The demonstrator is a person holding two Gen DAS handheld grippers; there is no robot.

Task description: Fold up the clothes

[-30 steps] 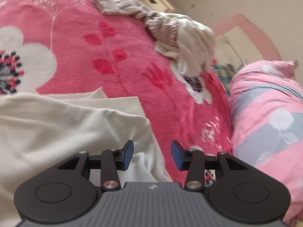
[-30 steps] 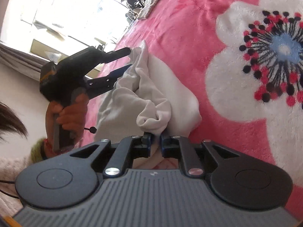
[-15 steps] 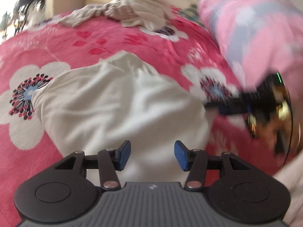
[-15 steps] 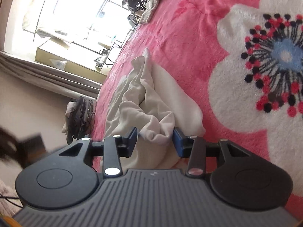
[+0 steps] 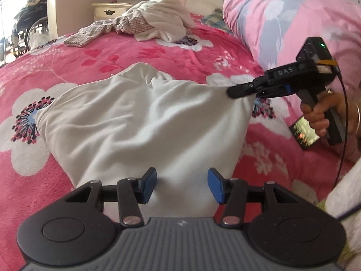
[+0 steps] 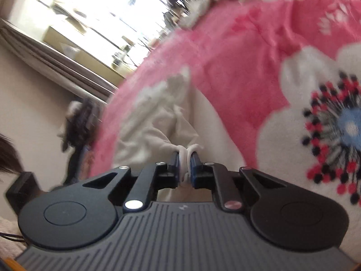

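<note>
Right gripper (image 6: 185, 164) now clamped on white garment (image 5: 144, 122), left gripper (image 5: 181, 186) agape

left claw (image 5: 181, 185) agape, right claw (image 6: 185, 166) clamped

The pink blanket (image 5: 171, 61) lies bare in a wide band between the white garment (image 5: 140, 122) and the heap of clothes (image 5: 155, 20) at the far edge. To the right, a rolled quilt (image 5: 288, 18) walls off that side, with a phone (image 5: 304, 133) on the blanket near it. Left of the garment the blanket is bare.
</note>
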